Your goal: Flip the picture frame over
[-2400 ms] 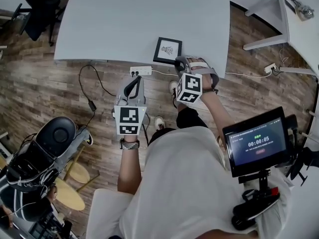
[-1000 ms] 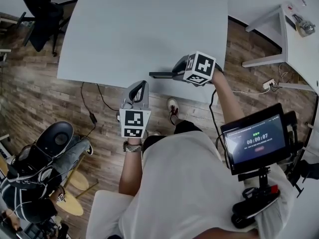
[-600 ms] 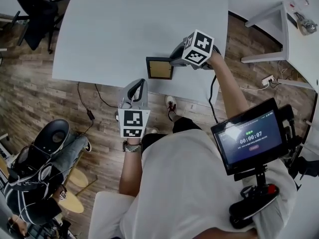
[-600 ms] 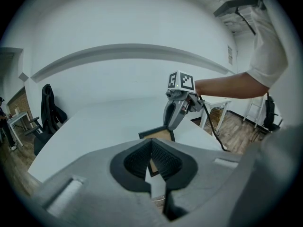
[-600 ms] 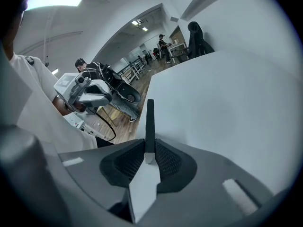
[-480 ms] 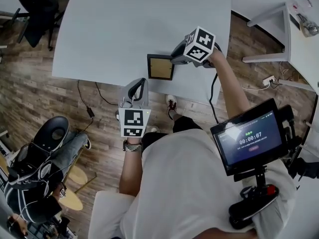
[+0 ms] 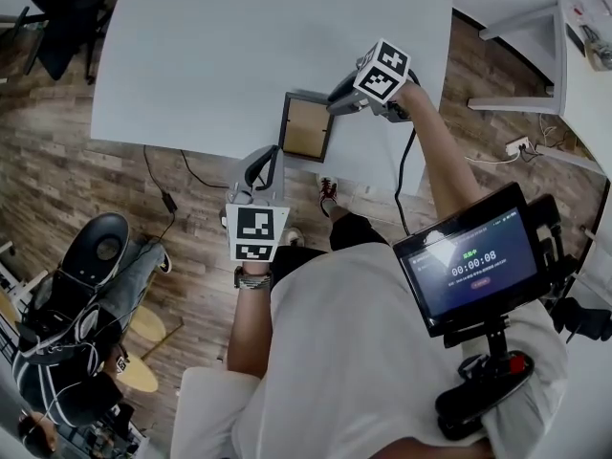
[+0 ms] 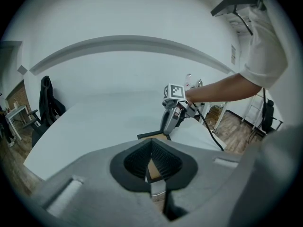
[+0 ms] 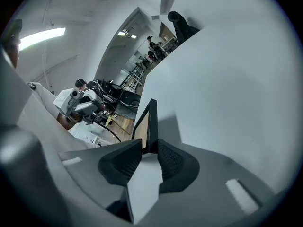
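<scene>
The picture frame [image 7: 306, 127] shows its brown backing upward, over the white table [image 7: 239, 46] near its front edge. My right gripper [image 7: 335, 103] holds the frame by its right edge. In the right gripper view the black frame edge [image 9: 149, 122] sits between the two pads of the right gripper [image 9: 149, 148], which touch it; these jaws have just been opening a little. My left gripper [image 7: 260, 156] hovers at the table's front edge, just left of the frame, shut with nothing in it. In the left gripper view, the frame [image 8: 154, 137] and the right gripper [image 8: 170, 122] lie straight ahead.
A black chair [image 7: 57, 17] stands at the table's far left corner. A second white table [image 7: 583, 55] is at the right. A timer screen [image 7: 469, 271] hangs by the person's right side. Cables [image 7: 163, 194] and a grey bag [image 7: 86, 275] lie on the wooden floor.
The frame lay picture-up on the table; the right gripper lifted it, turned it over and has brought it down with the brown back up. The left gripper sank slightly.
</scene>
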The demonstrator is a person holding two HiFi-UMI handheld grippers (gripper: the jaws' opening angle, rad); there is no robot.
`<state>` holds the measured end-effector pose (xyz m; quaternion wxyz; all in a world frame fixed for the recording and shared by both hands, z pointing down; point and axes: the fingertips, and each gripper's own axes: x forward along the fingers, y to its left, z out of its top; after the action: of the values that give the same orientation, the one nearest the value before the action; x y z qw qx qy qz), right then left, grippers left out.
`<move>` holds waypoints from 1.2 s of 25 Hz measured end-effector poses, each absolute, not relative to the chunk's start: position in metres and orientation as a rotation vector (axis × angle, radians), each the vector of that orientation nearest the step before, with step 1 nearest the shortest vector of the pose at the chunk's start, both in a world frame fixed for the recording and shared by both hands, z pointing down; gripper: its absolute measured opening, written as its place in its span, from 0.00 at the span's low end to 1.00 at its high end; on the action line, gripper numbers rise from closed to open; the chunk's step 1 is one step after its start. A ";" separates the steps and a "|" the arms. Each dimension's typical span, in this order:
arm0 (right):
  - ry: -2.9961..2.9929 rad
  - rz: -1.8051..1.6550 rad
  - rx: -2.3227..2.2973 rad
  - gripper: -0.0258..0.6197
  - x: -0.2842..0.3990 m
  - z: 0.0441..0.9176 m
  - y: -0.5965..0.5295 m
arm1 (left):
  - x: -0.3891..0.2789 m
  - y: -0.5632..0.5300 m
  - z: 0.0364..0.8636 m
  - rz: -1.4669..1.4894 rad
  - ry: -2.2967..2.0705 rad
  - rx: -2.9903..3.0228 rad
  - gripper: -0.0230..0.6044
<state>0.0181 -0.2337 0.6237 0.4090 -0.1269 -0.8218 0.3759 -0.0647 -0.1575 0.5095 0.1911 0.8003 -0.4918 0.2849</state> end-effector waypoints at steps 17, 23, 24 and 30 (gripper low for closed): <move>-1.995 0.905 -0.263 0.22 0.024 0.642 -0.239 | -0.066 -0.147 0.511 0.795 -1.377 2.209 0.04; -2.023 0.835 -0.210 0.23 0.019 0.636 -0.246 | -0.068 -0.148 0.507 0.798 -1.372 2.209 0.04; -2.025 0.828 -0.200 0.24 0.020 0.635 -0.247 | -0.067 -0.147 0.507 0.798 -1.372 2.210 0.04; -2.032 0.817 -0.188 0.28 0.020 0.650 -0.251 | -0.066 -0.150 0.520 0.802 -1.372 2.209 0.04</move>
<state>0.0197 -0.2511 0.6495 0.4546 -0.0761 -0.8234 0.3311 -0.0662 -0.1503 0.5198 0.2085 0.7939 -0.4931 0.2883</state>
